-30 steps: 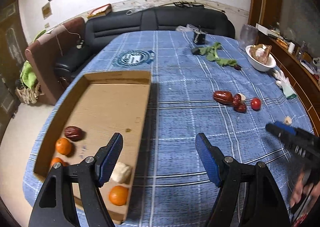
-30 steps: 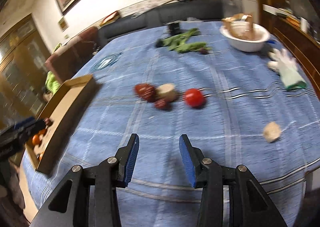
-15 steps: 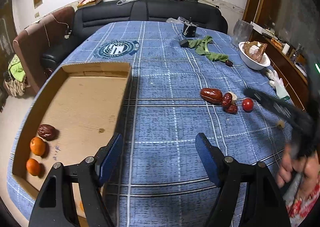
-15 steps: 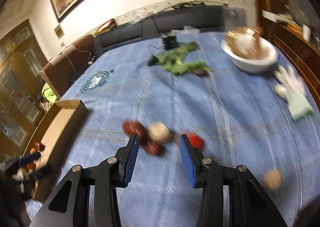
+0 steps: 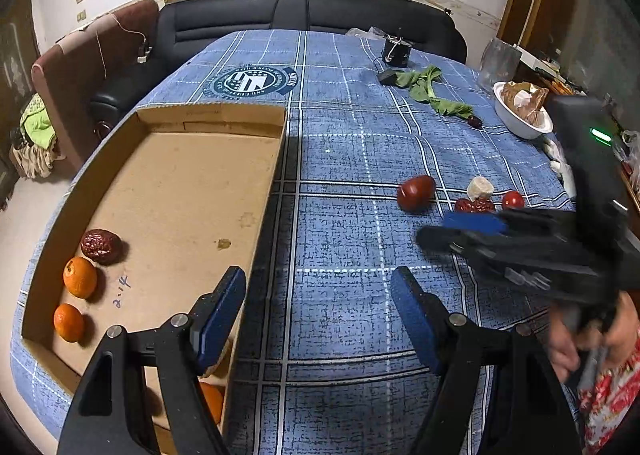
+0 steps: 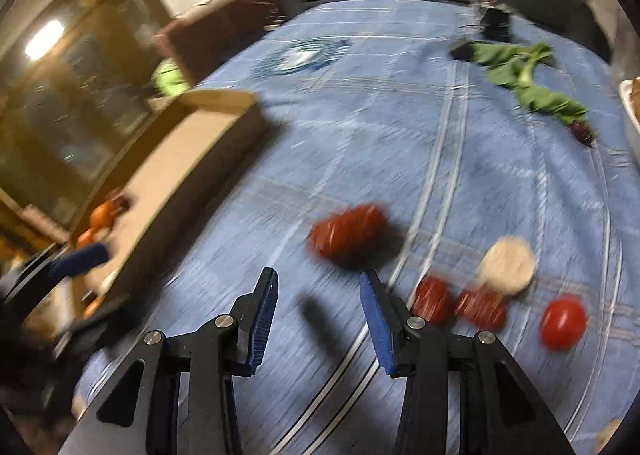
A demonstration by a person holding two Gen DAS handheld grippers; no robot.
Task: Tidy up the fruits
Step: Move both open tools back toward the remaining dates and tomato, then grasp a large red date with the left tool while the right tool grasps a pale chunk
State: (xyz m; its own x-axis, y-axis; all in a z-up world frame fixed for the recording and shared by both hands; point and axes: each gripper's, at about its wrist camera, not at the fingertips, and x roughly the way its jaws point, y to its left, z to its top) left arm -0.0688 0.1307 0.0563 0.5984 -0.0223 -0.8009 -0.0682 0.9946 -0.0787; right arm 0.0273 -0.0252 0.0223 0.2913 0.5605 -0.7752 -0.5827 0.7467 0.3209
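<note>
Right gripper (image 6: 316,307) jaws wide, empty, low centre — large red jujube (image 6: 347,235) just ahead may roll if nudged. Left gripper (image 5: 318,315) wide open, empty, beside cardboard tray (image 5: 276,159).

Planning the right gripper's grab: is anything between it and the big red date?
Nothing visible: the right gripper is open with bare tablecloth up to the big red date.

Blue plaid tablecloth (image 5: 340,159), brown cardboard tray (image 5: 208,119), orange tangerines (image 5: 80,277), red tomato (image 5: 513,199)
</note>
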